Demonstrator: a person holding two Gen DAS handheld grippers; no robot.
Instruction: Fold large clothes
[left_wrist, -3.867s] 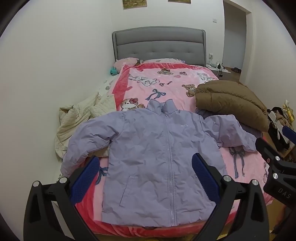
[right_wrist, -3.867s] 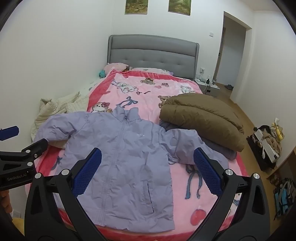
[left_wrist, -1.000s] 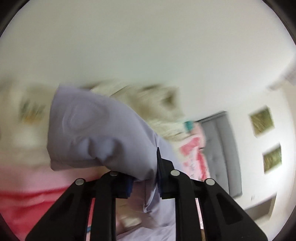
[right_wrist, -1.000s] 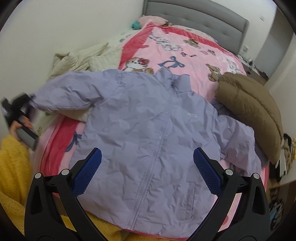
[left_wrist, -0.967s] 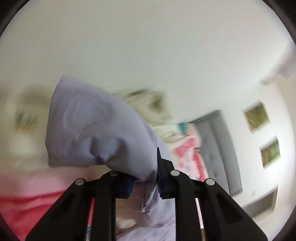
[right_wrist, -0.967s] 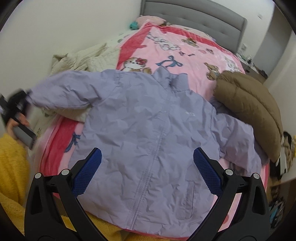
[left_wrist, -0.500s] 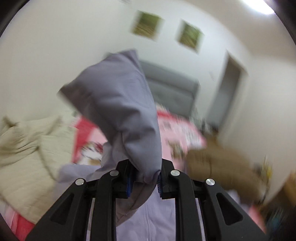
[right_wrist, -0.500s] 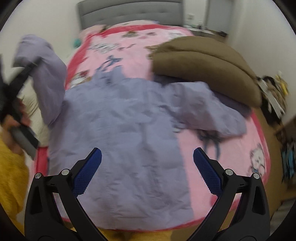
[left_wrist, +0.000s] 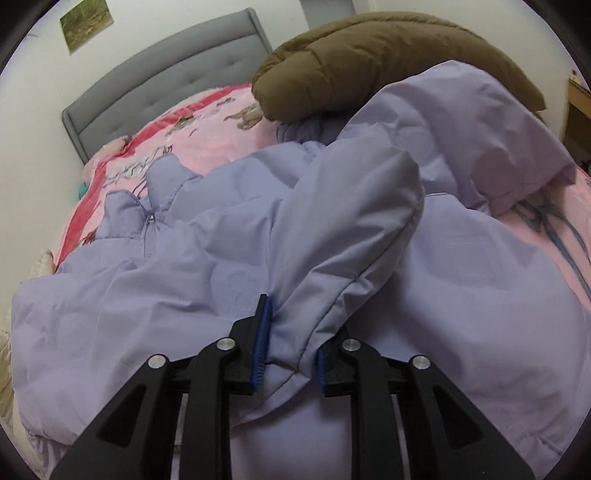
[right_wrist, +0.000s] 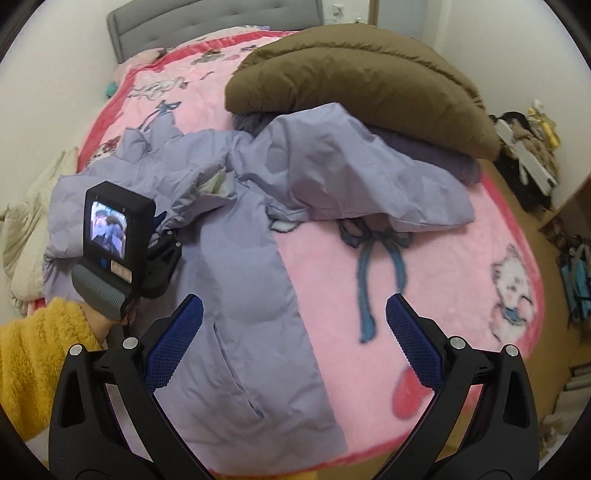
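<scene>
While pitched downward over the lilac jacket (left_wrist: 461, 302), left gripper (left_wrist: 288, 354) with a sleeve cuff (left_wrist: 343, 240) between its blue pads (left_wrist: 260, 343); jaws easing apart at this moment, cloth still filling the narrow gap and touching the pad on the picture's left (contact on the other pad hard to judge); sleeve laid across the jacket's front, cuff end pointing toward the far side of the bed (left_wrist: 207, 136).

From the right wrist view: left gripper's body (right_wrist: 114, 236) low over the jacket's chest, small lit screen facing the camera, gripped from below by a hand (right_wrist: 99, 325) in a fuzzy yellow sleeve (right_wrist: 33, 354); fingertips themselves hidden behind the housing.

Right gripper (right_wrist: 291, 347) tilted steeply down, jaws spread wide, nothing between them; hovering above the jacket's hem (right_wrist: 258, 413) and the bare blanket beside it, touching neither.

Jacket spread face up on the pink cartoon blanket (right_wrist: 461, 295), collar (right_wrist: 147, 144) toward the headboard (right_wrist: 207, 14), zip closed; other sleeve (right_wrist: 354, 181) stretched out sideways, its upper part running up against the folded brown duvet (right_wrist: 362, 77) (a darker purple garment (right_wrist: 443, 155) wedged under that duvet).

Grey tufted headboard against a white wall (left_wrist: 33, 122); cream bedding (right_wrist: 26, 221) bunched between bed and wall; picture (left_wrist: 86, 24) high on the wall; bags and clutter (right_wrist: 528, 147) on the wooden floor beside the bed.
</scene>
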